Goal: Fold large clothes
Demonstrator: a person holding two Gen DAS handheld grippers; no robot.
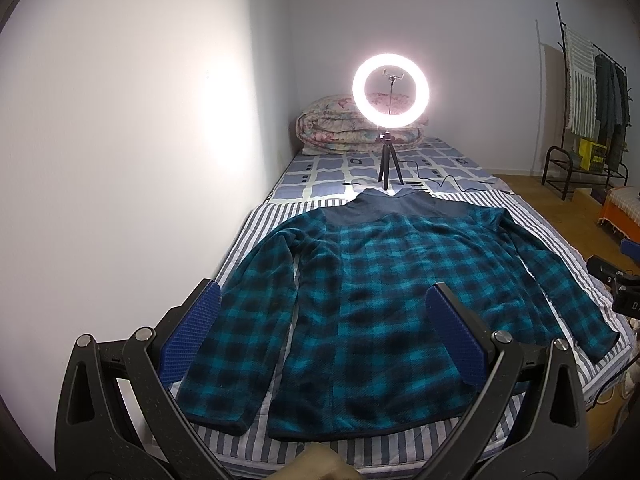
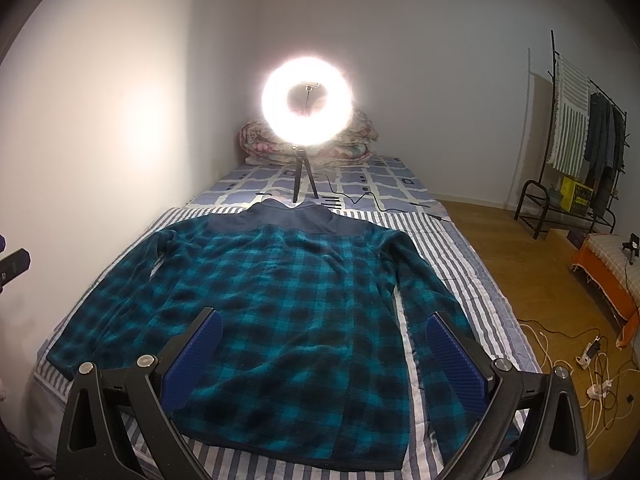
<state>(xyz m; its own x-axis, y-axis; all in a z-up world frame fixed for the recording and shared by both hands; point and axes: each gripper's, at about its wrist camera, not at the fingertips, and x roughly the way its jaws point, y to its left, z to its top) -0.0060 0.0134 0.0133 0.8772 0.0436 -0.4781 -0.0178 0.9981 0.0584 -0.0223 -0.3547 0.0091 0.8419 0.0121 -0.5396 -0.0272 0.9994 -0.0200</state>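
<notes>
Two blue-padded fingers of the left gripper (image 1: 322, 316) spread wide, empty, above a teal plaid jacket (image 1: 392, 300) flat on the striped bed (image 1: 248, 224), ring light (image 1: 391, 90) beyond. Right gripper (image 2: 323, 346) likewise agape over the jacket's hem, holding nothing.

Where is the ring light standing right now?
In both wrist views the ring light stands on its tripod at the far part of the bed, just beyond the plaid jacket's collar and before the folded quilt.

The ring light (image 2: 307, 105) glares so hard its holder blurs, and it hides part of the quilt (image 2: 360, 136) behind. The rack (image 1: 592, 120) clothes stay too small to identify.
</notes>
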